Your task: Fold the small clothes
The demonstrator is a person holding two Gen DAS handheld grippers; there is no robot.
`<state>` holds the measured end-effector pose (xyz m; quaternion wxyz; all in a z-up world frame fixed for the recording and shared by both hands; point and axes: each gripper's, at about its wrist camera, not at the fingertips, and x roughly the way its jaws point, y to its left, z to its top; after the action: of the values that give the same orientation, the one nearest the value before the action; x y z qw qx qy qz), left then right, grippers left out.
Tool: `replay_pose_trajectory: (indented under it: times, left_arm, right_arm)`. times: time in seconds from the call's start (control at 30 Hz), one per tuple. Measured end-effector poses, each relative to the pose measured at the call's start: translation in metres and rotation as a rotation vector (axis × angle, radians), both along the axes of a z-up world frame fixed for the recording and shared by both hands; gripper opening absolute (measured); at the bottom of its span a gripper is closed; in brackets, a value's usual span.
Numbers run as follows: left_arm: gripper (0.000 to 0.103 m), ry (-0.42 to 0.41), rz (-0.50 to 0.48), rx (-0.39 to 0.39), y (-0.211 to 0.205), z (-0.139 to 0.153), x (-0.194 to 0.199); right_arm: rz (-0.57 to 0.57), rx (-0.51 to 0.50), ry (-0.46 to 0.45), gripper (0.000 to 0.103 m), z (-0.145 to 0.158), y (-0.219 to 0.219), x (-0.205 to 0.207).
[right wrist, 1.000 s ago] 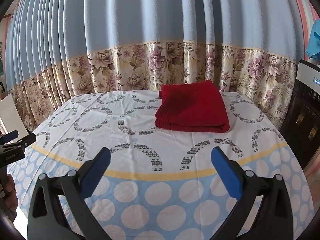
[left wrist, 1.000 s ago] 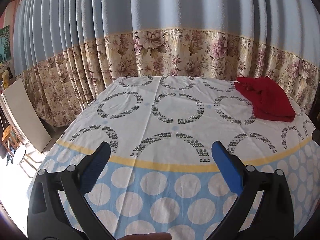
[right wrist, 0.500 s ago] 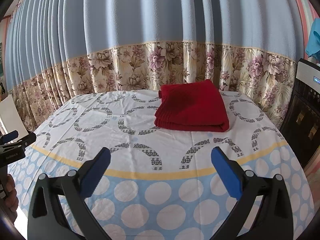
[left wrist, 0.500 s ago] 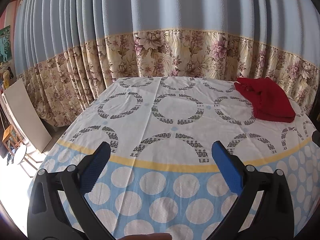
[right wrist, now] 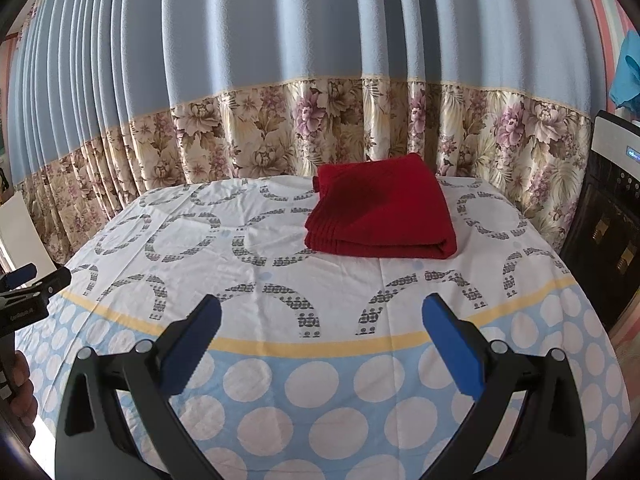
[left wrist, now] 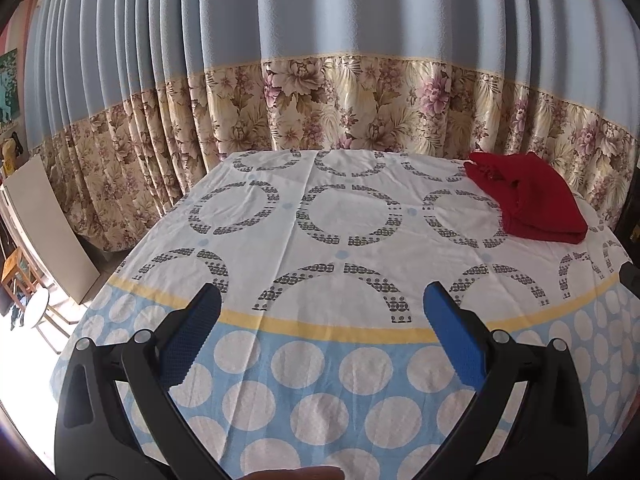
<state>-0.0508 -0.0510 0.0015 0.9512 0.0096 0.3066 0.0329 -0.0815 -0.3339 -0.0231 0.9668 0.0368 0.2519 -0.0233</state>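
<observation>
From my left gripper (left wrist: 320, 312), jaws apart and empty, the counter (left wrist: 320, 360) lies bare from 9 to 12 o'clock. My right gripper (right wrist: 320, 314), jaws likewise apart, sees the curtain (right wrist: 320, 128) hiding the counter's far edge. The red cloth (right wrist: 380, 212) sits folded flat at 12 o'clock, near that edge.

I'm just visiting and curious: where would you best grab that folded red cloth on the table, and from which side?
Probably the thick rounded fold at the red cloth's near right corner, coming in low from the front with the open right hand-held gripper. That edge faces the gripper and holds all layers together; the left side shows loose stacked edges that could splay apart.
</observation>
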Motion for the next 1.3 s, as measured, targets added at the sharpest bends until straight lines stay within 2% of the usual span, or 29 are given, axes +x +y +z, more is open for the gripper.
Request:
replay_pose_trajectory:
  times: [1.3]
  left_arm:
    - [0.1, 0.003, 0.005, -0.003, 0.0001, -0.0045, 0.0025]
  right_arm:
    - [0.003, 0.002, -0.002, 0.101, 0.0009, -0.0009, 0.0074]
